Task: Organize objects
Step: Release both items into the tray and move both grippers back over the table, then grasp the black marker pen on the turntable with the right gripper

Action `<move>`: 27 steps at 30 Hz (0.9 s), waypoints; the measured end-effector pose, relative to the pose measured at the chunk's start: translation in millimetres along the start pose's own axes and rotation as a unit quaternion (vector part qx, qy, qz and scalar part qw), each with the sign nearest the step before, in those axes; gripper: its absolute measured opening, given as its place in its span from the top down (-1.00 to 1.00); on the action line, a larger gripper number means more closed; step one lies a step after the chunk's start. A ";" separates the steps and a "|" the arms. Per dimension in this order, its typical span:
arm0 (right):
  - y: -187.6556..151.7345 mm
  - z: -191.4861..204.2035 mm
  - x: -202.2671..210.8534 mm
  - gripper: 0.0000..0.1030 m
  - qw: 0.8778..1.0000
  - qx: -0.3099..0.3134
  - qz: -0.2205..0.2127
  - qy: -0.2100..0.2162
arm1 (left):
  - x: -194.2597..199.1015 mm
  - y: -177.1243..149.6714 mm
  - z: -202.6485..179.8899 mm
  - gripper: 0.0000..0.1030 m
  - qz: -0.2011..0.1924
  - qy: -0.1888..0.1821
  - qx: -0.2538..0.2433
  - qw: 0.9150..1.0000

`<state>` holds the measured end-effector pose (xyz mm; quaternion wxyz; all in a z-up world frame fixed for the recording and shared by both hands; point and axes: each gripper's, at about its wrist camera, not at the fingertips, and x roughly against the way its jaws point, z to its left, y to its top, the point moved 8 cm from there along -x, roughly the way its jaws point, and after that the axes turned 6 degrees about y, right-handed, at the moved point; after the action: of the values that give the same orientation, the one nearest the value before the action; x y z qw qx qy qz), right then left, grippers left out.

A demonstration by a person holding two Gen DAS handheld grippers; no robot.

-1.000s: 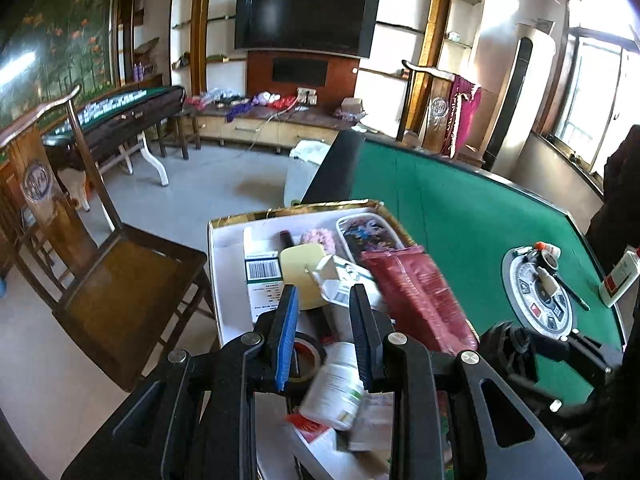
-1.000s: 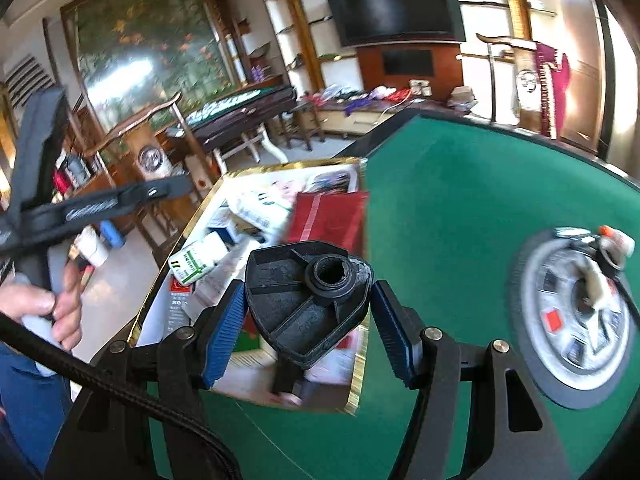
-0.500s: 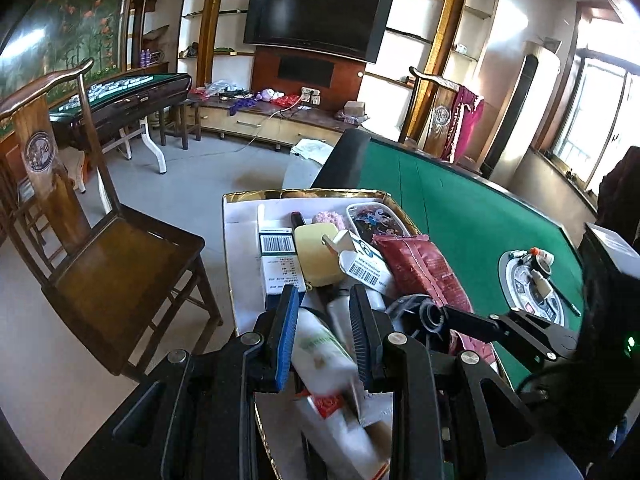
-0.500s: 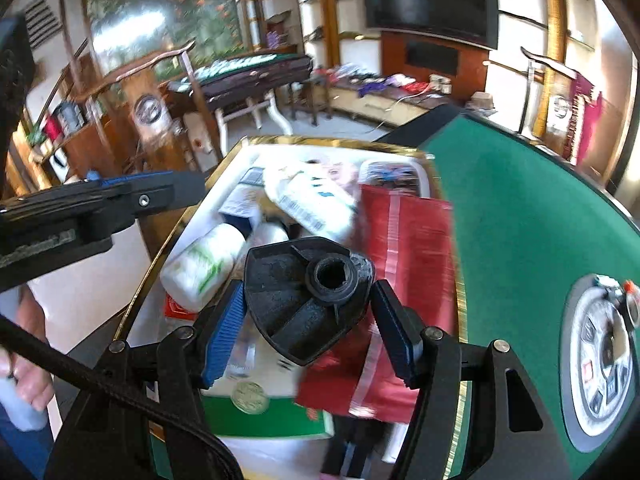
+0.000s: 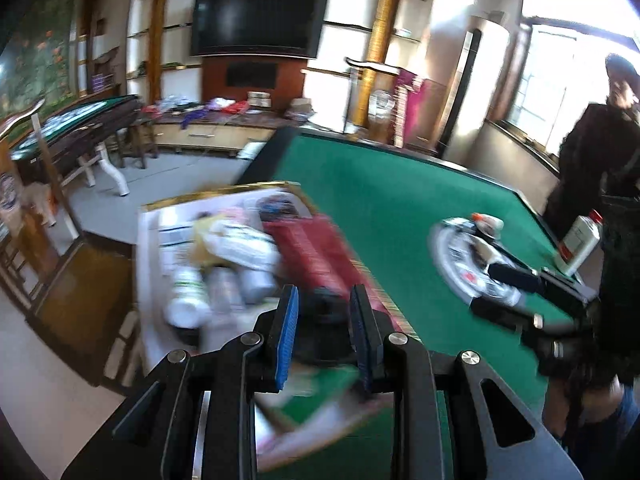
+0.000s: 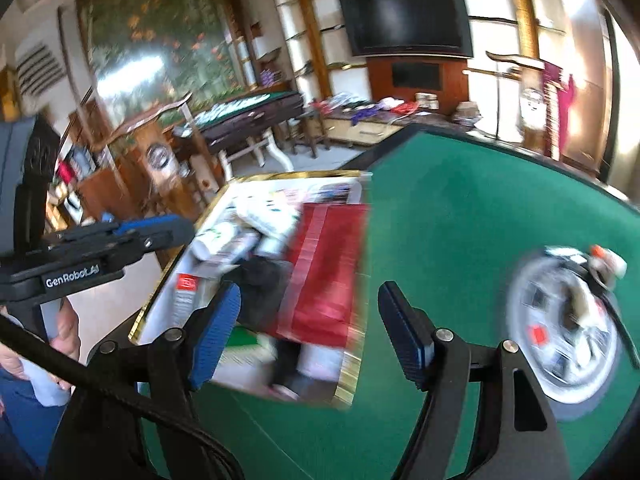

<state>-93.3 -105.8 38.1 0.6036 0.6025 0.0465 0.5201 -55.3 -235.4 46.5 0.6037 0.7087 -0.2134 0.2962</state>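
R hand-held gripper (image 6: 310, 328) opening, empty, above tray (image 6: 346, 390); L hand-held gripper (image 5: 324, 334) narrow, empty.

You stand in a home living room set up for games: a wall-mounted television (image 6: 408, 20), shelving around it, carved wooden chairs (image 5: 72, 280), a large floral mural (image 6: 160, 44), and two green-felt mahjong tables (image 5: 400, 208).

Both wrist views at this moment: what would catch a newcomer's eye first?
Probably the gold-rimmed tray at the near left edge of the green table, heaped with white bottles and a large red packet. Next, the round grey dial in the felt to its right, with small items on it. The right gripper hangs over the tray, jaws opening with nothing between them.
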 end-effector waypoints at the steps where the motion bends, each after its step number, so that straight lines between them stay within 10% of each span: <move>1: -3.7 -25.4 16.1 -0.39 1.000 -0.014 -0.007 -0.015 | -1.3 -0.7 -15.8 0.55 0.005 -0.011 -0.008 1.000; 14: -57.2 -333.3 119.5 -0.38 0.946 -0.215 0.018 -0.243 | -79.7 -34.0 -193.1 0.54 0.095 -0.097 -0.044 0.990; 24: -68.7 -338.7 92.7 -0.41 0.957 -0.241 0.026 -0.158 | -99.1 -47.1 -188.4 0.54 0.114 -0.100 -0.041 0.988; 26: -67.8 -319.7 80.1 -0.23 0.965 -0.218 0.037 -0.139 | -99.0 -48.6 -188.2 0.54 0.115 -0.101 -0.040 0.987; 27: -68.9 -311.0 73.2 0.24 0.968 -0.198 0.048 -0.143 | -99.0 -49.4 -188.7 0.54 0.116 -0.102 -0.042 0.987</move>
<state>-233.0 173.7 -57.4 0.6857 0.5402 -0.1733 0.4560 -126.0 -46.6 -38.6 0.5698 0.6796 -0.3667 0.2809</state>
